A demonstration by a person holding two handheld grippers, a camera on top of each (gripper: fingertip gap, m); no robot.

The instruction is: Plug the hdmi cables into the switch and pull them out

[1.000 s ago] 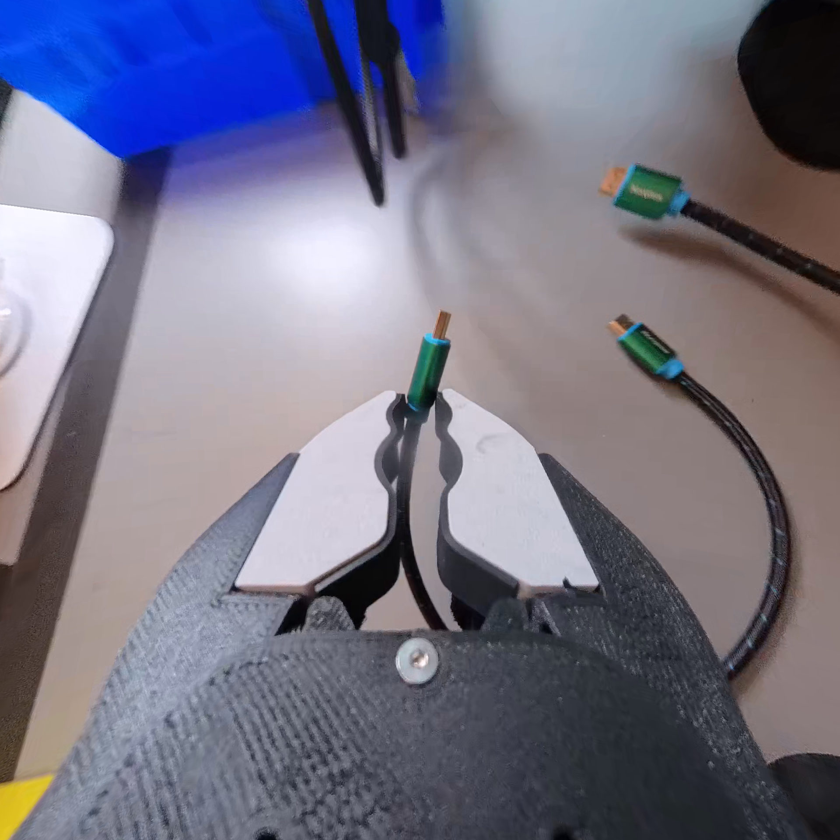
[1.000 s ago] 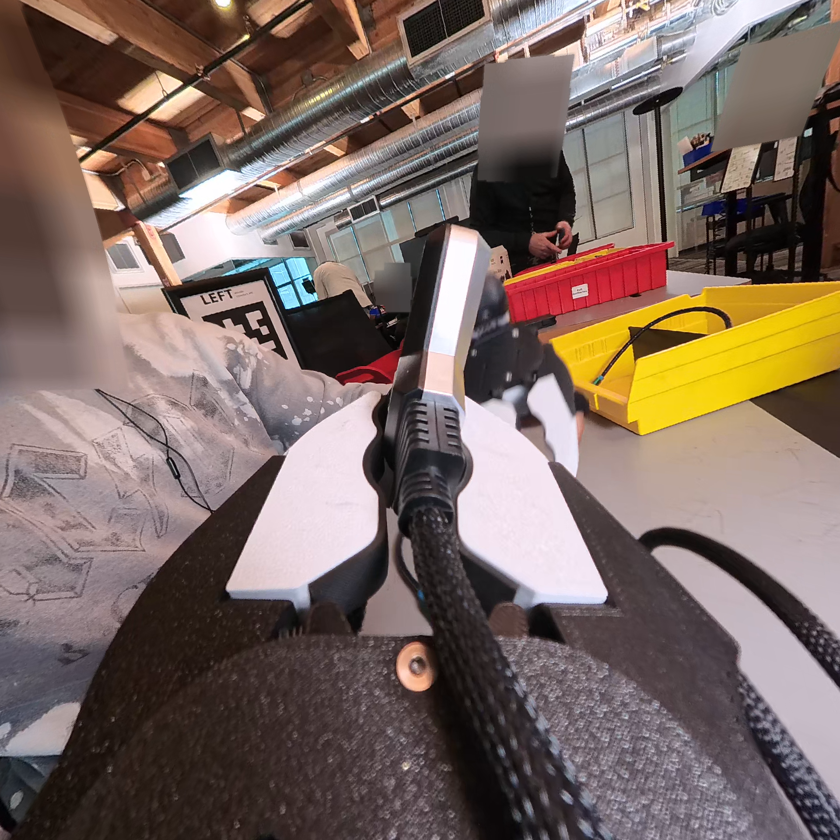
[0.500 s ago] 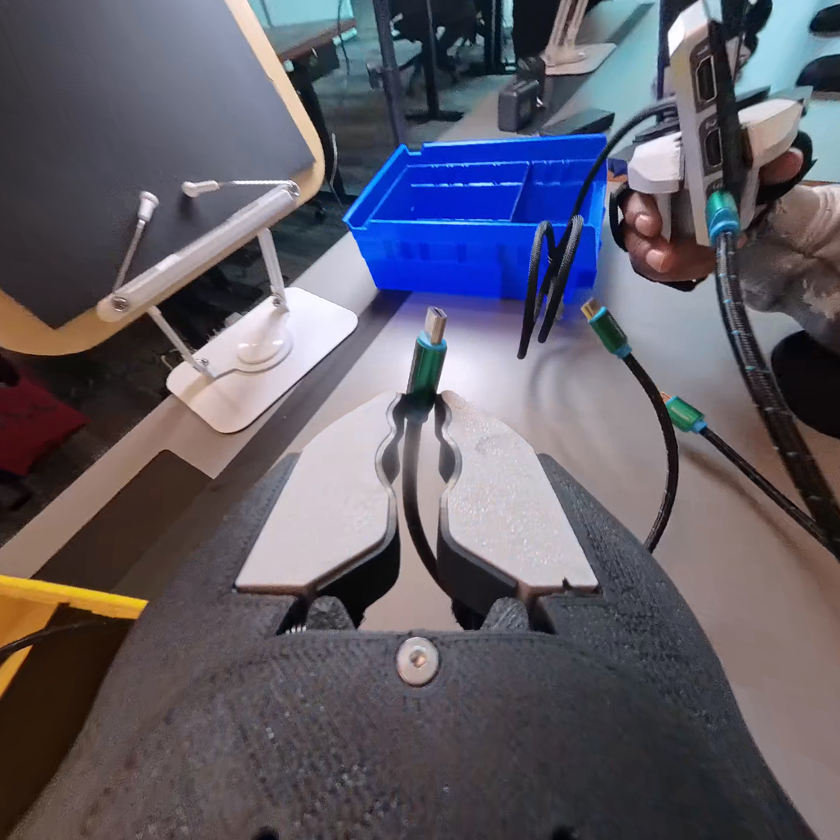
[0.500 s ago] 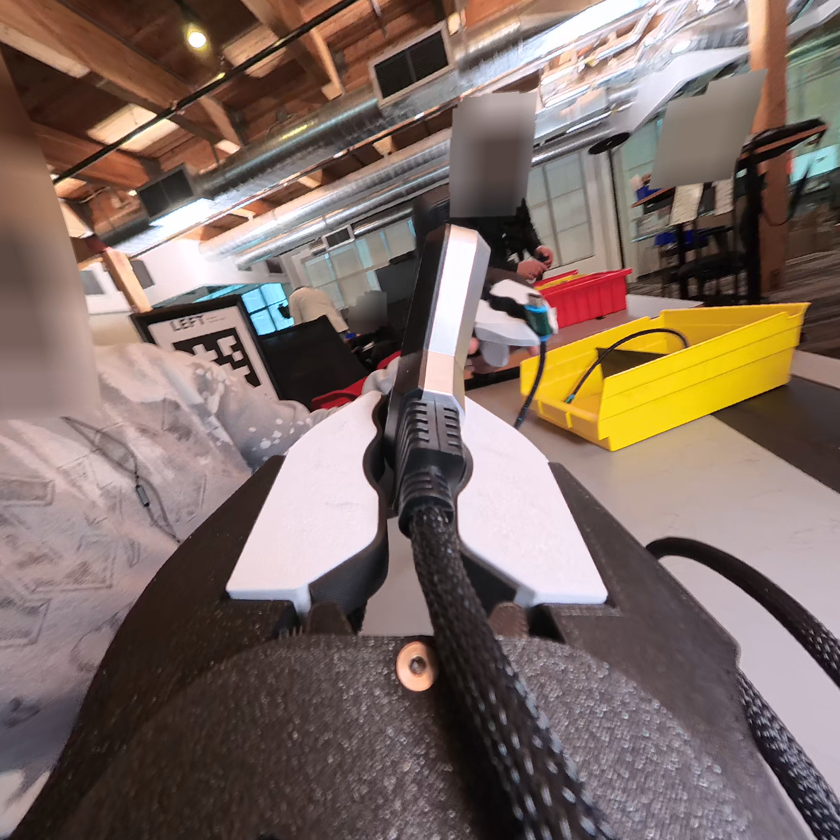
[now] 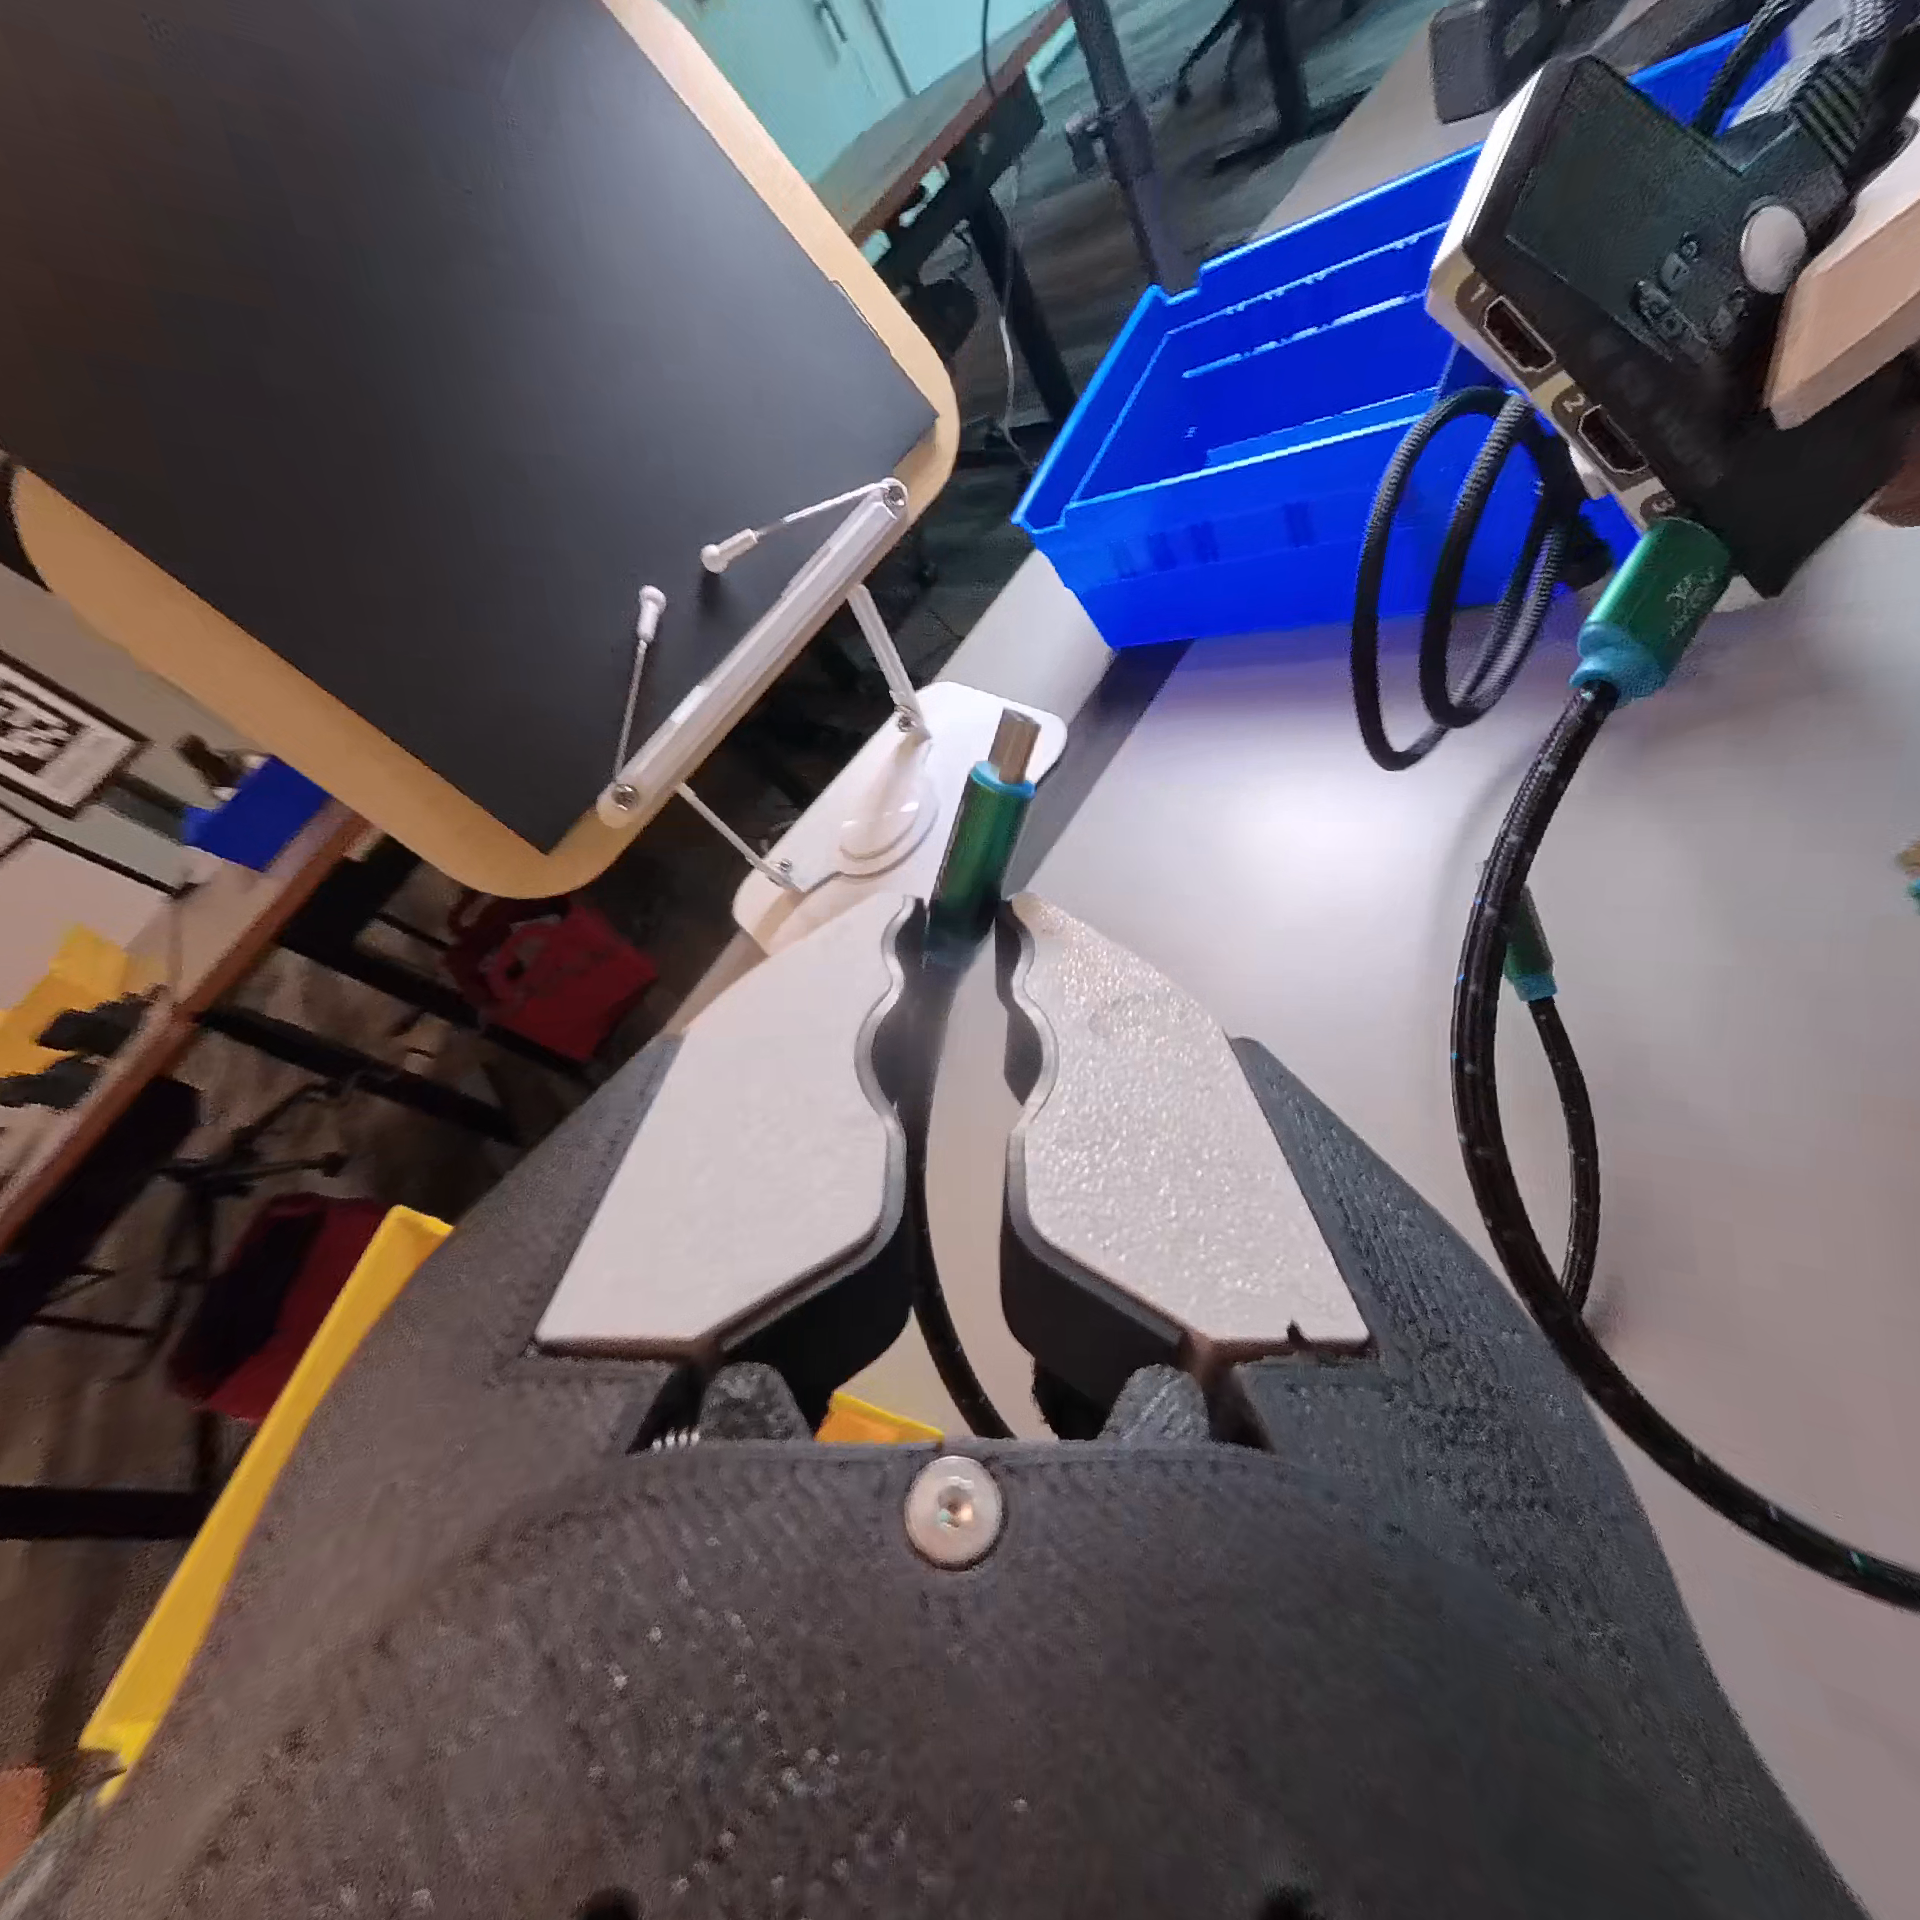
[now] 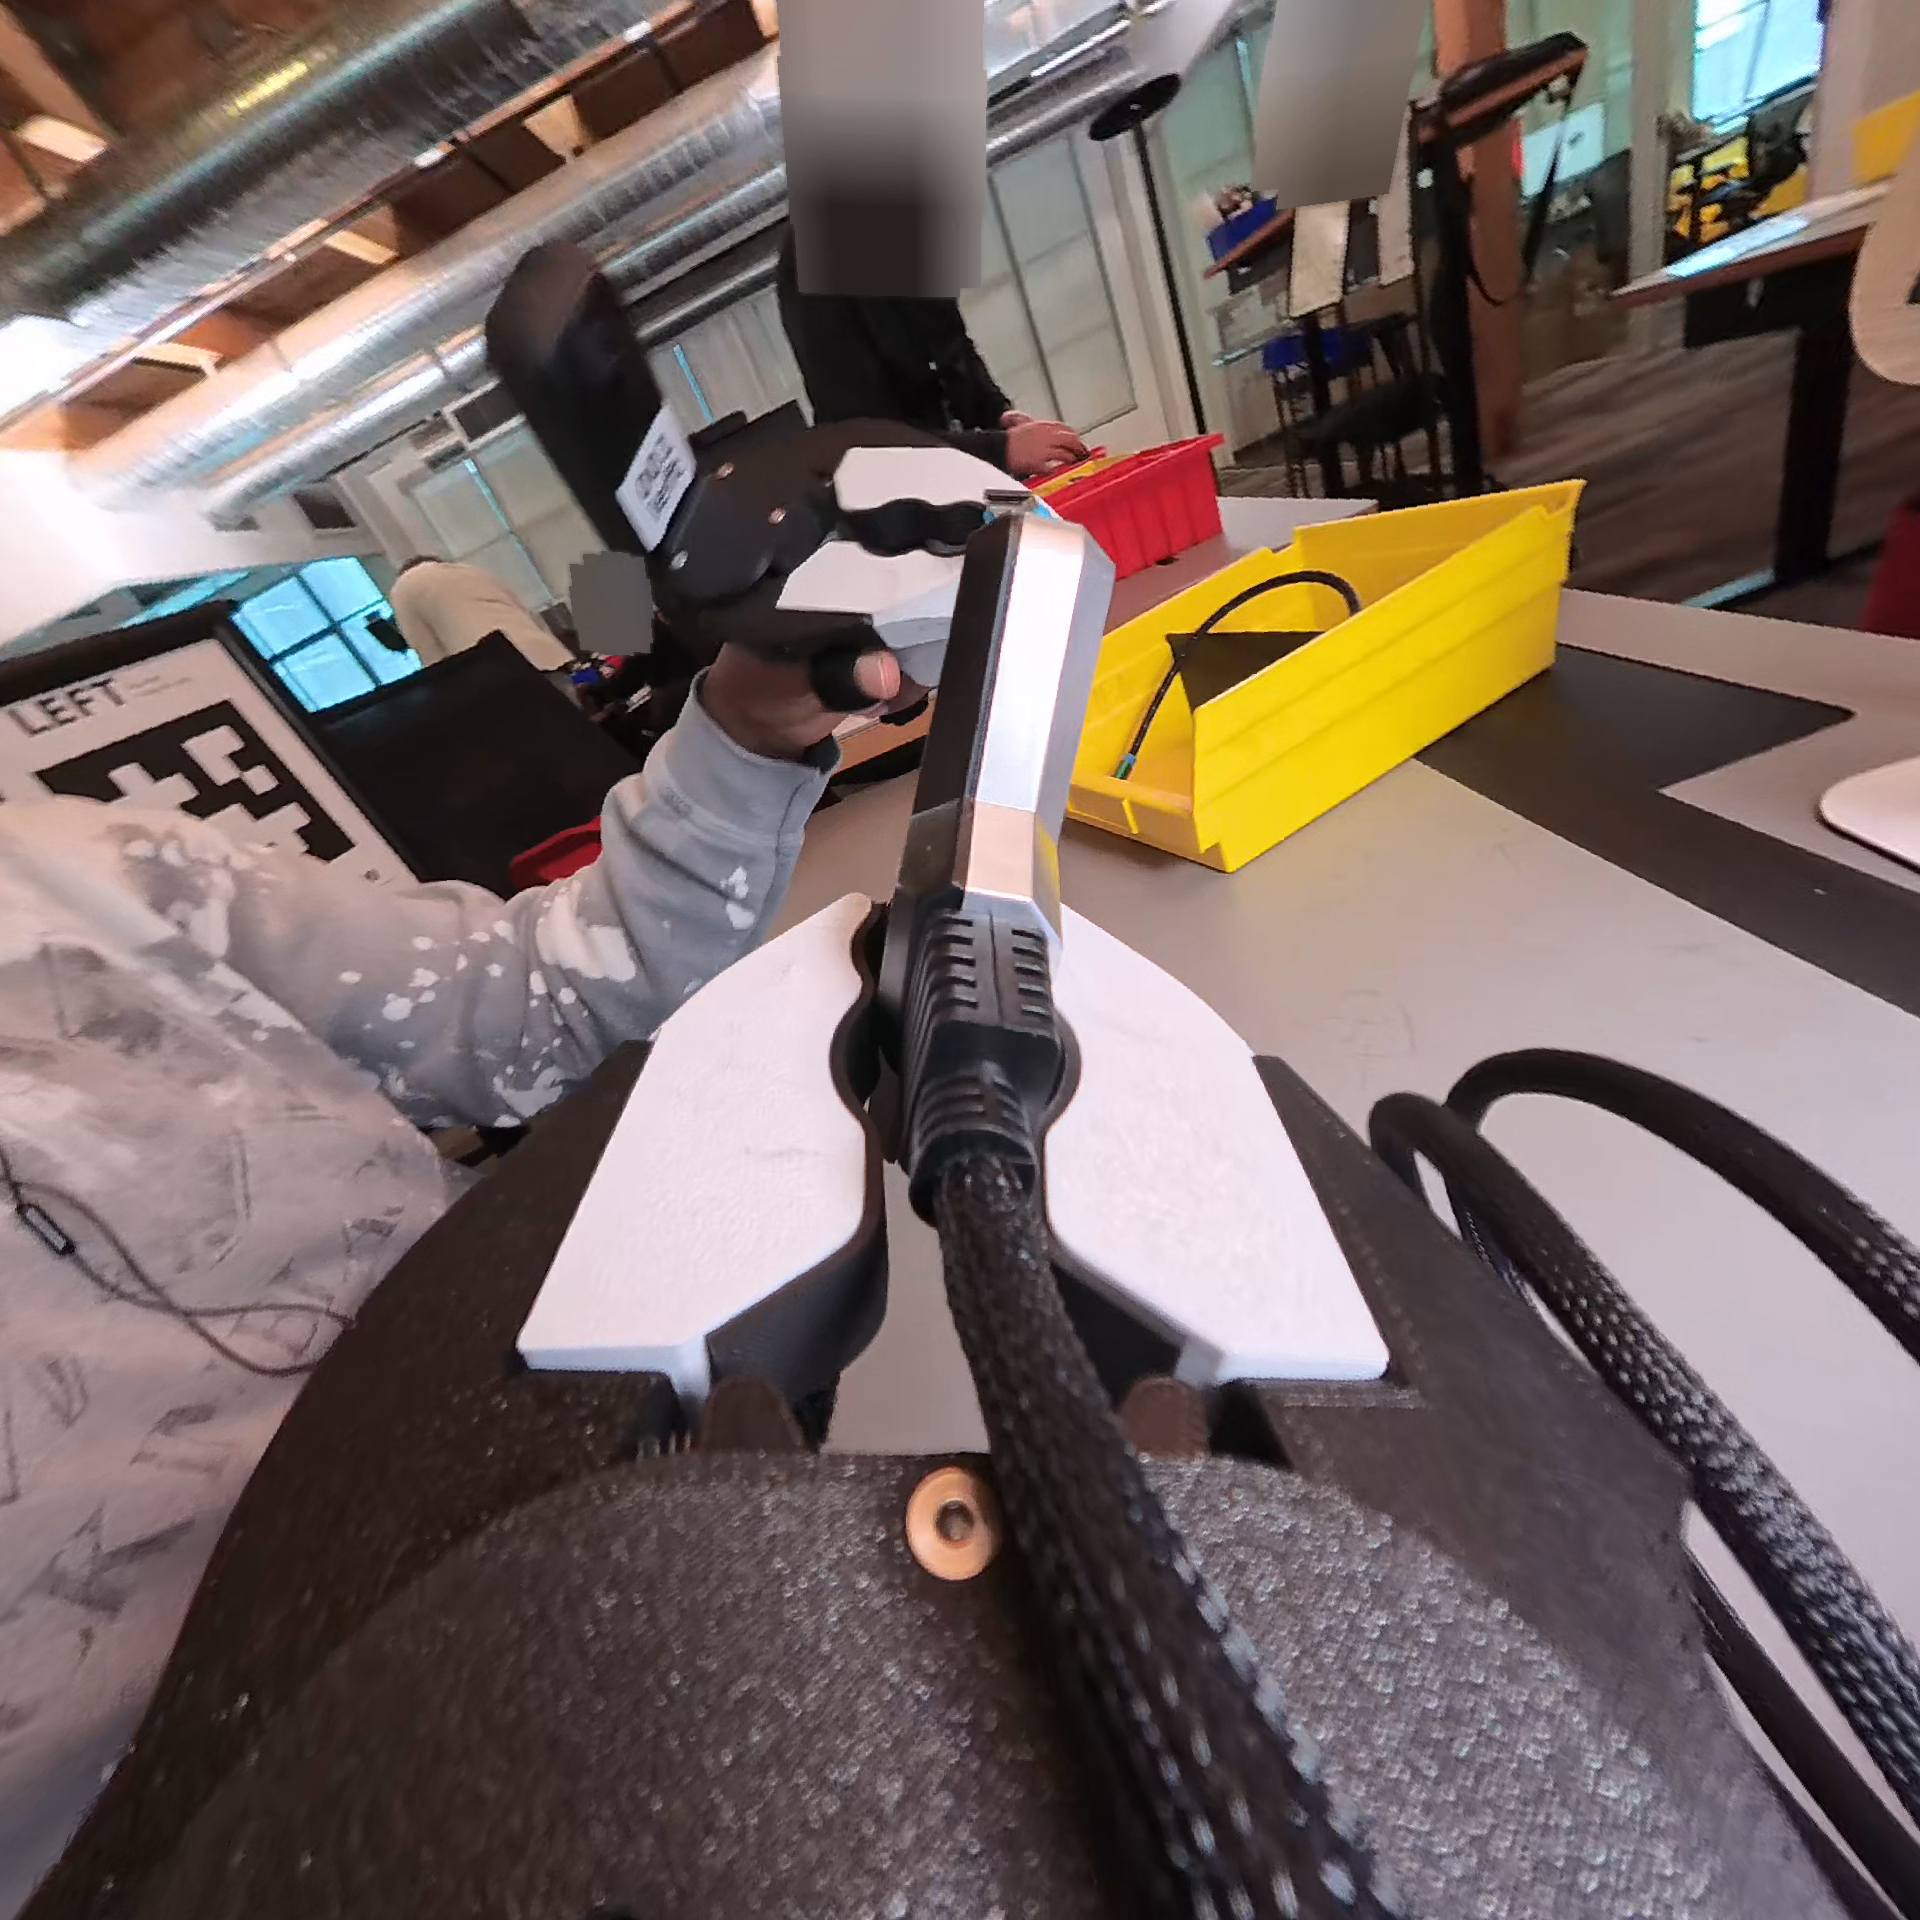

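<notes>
1. We see bare grey table point(image 5: 1299, 883) open between the left gripper point(image 5: 961, 914) and the switch point(image 5: 1621, 270).
2. The blue bin point(image 5: 1247, 457) and a looped black cable point(image 5: 1455, 582) crowd the switch's near side.
3. A tilted black board point(image 5: 395, 343) blocks our left.

A blue bin point(image 5: 1247, 457) sits on the grey table point(image 5: 1299, 831), near its far edge. A big black board with a pale wood rim point(image 5: 395, 343) leans over on a white stand point(image 5: 883, 810). A yellow bin point(image 6: 1340, 665) sits on the table too, and a thin black wire lies inside it. Behind it is a red bin point(image 6: 1143, 509). A person in dark clothes point(image 6: 894, 353) stands by the red bin. A black and white sign point(image 6: 177, 769) stands far off.
</notes>
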